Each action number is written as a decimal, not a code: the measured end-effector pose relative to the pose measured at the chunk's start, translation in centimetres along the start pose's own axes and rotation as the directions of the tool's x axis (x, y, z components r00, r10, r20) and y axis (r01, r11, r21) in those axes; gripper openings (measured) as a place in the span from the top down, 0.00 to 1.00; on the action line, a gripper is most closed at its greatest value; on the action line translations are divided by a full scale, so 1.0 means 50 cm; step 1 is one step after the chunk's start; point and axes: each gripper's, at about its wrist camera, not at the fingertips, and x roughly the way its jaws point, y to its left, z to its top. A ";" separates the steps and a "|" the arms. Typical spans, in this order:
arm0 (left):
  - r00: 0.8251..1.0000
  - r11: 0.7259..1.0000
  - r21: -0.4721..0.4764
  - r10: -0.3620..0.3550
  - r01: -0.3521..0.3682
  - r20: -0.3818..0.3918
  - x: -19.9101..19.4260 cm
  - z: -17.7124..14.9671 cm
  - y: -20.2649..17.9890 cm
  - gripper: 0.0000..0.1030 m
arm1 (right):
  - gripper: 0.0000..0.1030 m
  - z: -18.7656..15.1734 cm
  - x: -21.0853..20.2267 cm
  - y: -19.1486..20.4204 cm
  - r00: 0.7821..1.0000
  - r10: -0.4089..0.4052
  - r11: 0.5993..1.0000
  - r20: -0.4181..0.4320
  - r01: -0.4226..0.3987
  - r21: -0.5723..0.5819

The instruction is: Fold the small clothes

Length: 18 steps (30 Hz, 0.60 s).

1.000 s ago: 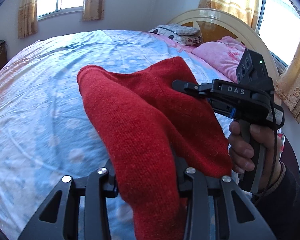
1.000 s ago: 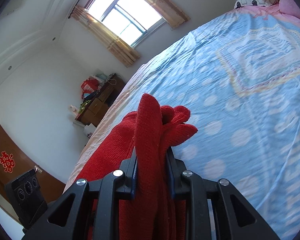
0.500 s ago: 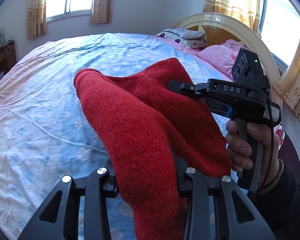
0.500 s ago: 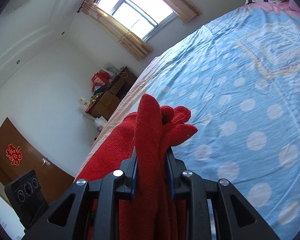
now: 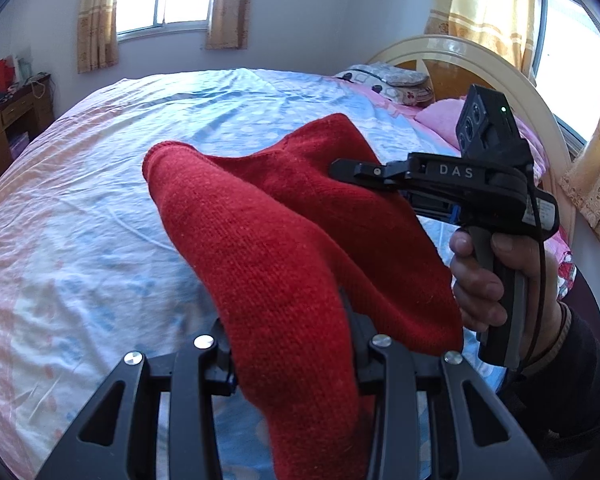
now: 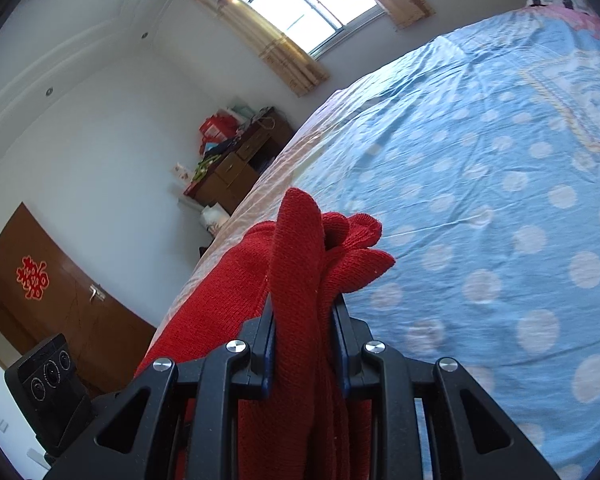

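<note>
Above the bed: red knit garment [image 5: 284,248] hangs in the air over the blue dotted bedspread [image 5: 80,208], held up by both tools, none of it seen touching the sheet.
Left gripper [image 5: 290,344]: jaws closed on a thick bunch of the knit; cloth runs up and away from the fingers and also drops below them.
Right gripper [image 6: 304,320]: jaws clamped narrow on several bunched layers; loose folded ends stick out past the fingertips (layer count unclear).
Right gripper, seen from left wrist view: its tip presses into the far edge of the cloth, hand [image 5: 496,276] on the grip.
Long axis: garment spans from left tool up and rightward to the right tool, sagging between.
Which is nearer: both grip it already; neither needs to reach.
Bed from cloth: directly beneath and ahead, pillows [image 5: 388,80] beyond.
Judgement: next move is likely lowering the span flat, keeping both ends level so the fold stays aligned.
</note>
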 end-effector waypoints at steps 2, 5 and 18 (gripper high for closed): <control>1.000 1.000 -0.010 0.009 -0.009 0.006 -0.008 -0.005 0.012 0.62 | 0.77 0.001 0.012 0.015 1.000 0.004 1.000 -0.013 -0.004 -0.018; 1.000 0.999 -0.022 0.024 -0.024 0.009 -0.012 -0.006 0.023 0.62 | 0.77 0.004 0.041 0.045 0.999 0.009 0.999 -0.037 -0.011 -0.051; 0.996 0.992 -0.112 0.071 -0.065 0.057 -0.053 -0.027 0.100 0.62 | 0.77 0.014 0.132 0.126 0.995 0.041 0.994 -0.091 -0.050 -0.100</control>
